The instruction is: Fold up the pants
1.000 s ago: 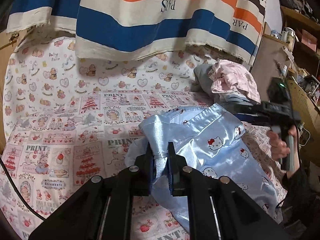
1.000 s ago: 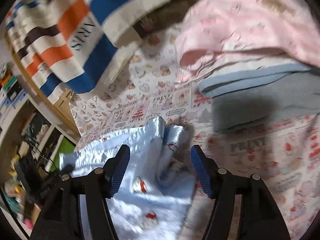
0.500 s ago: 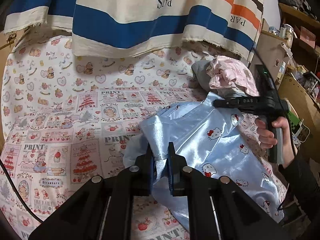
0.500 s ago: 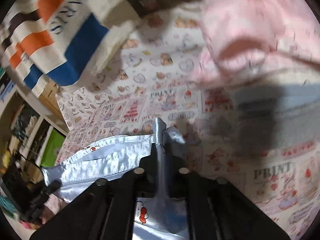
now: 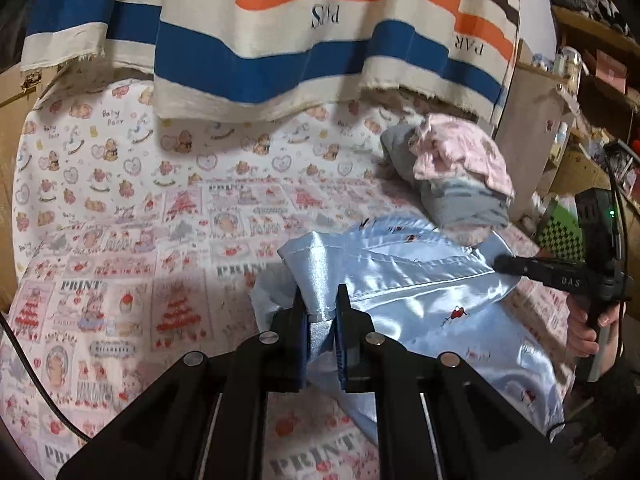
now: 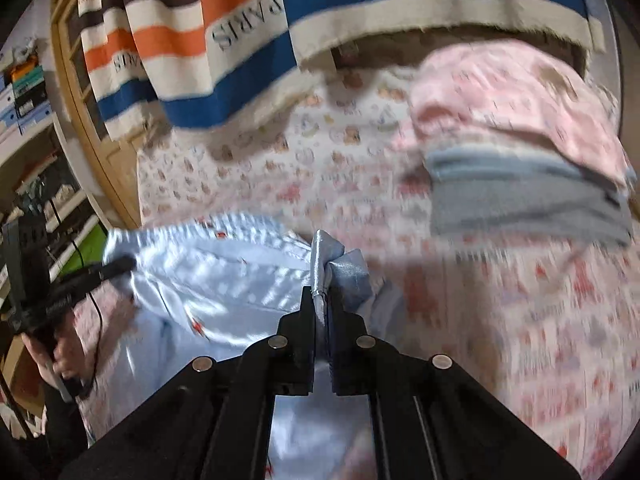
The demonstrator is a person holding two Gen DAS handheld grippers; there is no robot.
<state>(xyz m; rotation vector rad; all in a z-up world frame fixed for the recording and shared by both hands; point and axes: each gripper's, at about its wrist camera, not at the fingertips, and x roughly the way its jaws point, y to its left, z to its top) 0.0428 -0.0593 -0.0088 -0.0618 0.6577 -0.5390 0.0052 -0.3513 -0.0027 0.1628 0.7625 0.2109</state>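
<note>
Step in hand: lifting one edge to start a fold. The pale blue satin pants (image 5: 420,292) lie on the printed bedsheet (image 5: 120,240). The left gripper (image 5: 320,312) and right gripper (image 6: 319,304) each have their fingers closed on a bunched edge corner. Next move, likely: carry both corners across together, keeping the edge taut.

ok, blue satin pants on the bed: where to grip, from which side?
Grip the pants at the stitched top edge, one pinch near each end, coming in low from the near side. That hem is a firm ridge; the satin below is slack and slippery. Both grippers, left and right, are already shut there.
</note>
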